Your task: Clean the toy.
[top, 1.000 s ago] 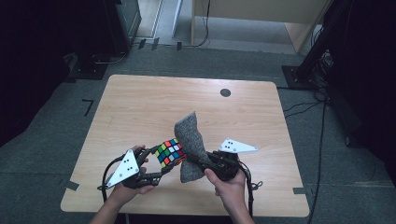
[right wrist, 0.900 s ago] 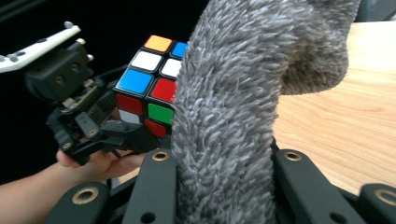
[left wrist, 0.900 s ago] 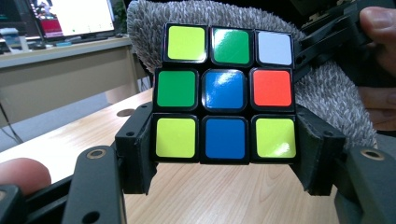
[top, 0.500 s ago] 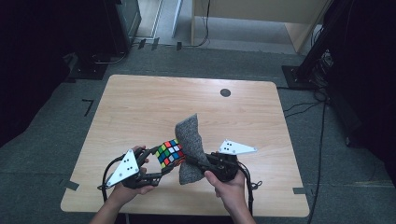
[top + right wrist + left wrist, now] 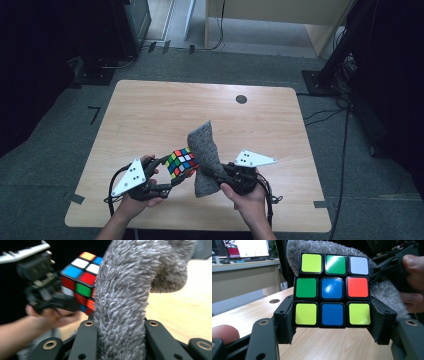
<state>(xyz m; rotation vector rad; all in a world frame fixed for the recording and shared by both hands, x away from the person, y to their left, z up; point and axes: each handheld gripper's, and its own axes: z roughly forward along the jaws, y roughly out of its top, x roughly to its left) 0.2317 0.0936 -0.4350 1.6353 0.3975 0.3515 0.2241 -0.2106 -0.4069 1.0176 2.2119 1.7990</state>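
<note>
The puzzle cube [image 5: 332, 290] sits clamped between the left gripper's [image 5: 167, 177] jaws, held above the near edge of the wooden table [image 5: 150, 115]. It looks rigid and light, with glossy, probably slippery faces, so flat opposite sides are the best place to hold it. Just beside it, touching one side, the right gripper [image 5: 212, 174] pinches a grey fuzzy cloth [image 5: 125, 302], soft and floppy, bunched tight between its jaws. Beyond lie grey floor [image 5: 60, 125] and dark equipment.
</note>
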